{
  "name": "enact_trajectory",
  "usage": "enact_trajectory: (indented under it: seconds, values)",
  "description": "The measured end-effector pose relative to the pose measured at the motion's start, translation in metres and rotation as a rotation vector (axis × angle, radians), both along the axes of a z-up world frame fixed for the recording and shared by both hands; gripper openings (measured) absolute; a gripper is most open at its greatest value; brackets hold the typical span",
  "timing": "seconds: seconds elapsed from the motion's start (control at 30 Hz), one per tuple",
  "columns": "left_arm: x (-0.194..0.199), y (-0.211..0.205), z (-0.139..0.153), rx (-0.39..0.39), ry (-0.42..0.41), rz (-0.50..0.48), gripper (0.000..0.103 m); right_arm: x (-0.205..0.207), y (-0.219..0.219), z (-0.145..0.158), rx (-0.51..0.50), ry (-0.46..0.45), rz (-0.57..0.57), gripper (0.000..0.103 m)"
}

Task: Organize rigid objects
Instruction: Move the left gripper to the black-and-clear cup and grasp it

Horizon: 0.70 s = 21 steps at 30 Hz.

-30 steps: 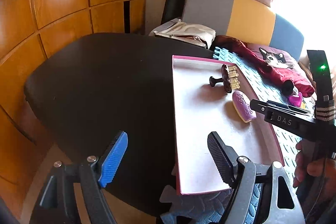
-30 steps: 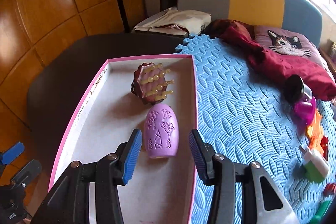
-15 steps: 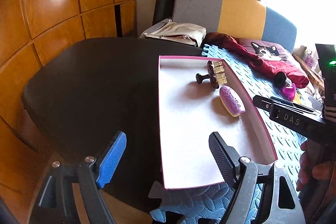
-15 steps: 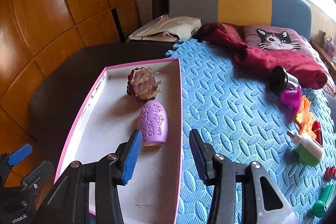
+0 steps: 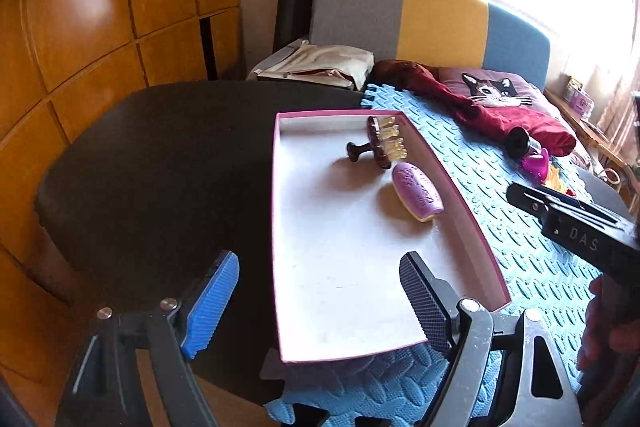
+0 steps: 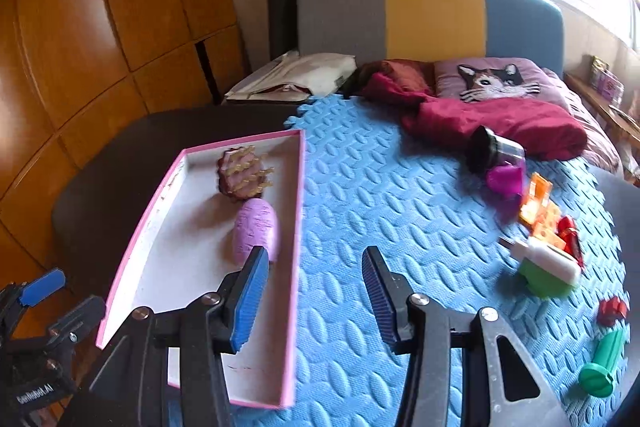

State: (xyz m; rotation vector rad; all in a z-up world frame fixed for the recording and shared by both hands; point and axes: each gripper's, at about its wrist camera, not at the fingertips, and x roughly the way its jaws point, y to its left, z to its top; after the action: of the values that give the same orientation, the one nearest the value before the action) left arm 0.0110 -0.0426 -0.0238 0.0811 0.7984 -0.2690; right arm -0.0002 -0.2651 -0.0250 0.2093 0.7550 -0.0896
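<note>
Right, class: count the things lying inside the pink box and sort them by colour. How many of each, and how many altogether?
Brown: 1, the brush
Purple: 1, the oval piece
Total: 2, both lying in the box

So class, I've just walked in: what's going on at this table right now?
A person is sorting small items into a pink-edged tray with two hand-held grippers. A brown bristle brush and a purple oval brush already lie in the tray. The right gripper hangs empty over the blue foam mat, where toys such as a green bolt wait. The left gripper is empty, its jaws opening.
</note>
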Motion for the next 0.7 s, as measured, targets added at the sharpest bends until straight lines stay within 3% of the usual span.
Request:
enact_trajectory:
  seconds: [0.43, 0.63, 0.7]
  values:
    - [0.009, -0.045, 0.013, 0.002, 0.0, -0.102, 0.084, -0.048, -0.082, -0.063, -0.048, 0.148, -0.264, 0.049]
    - [0.014, -0.084, 0.025, -0.003, -0.012, -0.192, 0.084, -0.055, -0.096, -0.067, -0.044, 0.126, -0.289, 0.052]
    - [0.019, -0.1, 0.029, -0.019, -0.006, -0.234, 0.085, -0.054, -0.095, -0.068, -0.043, 0.124, -0.27, 0.06]
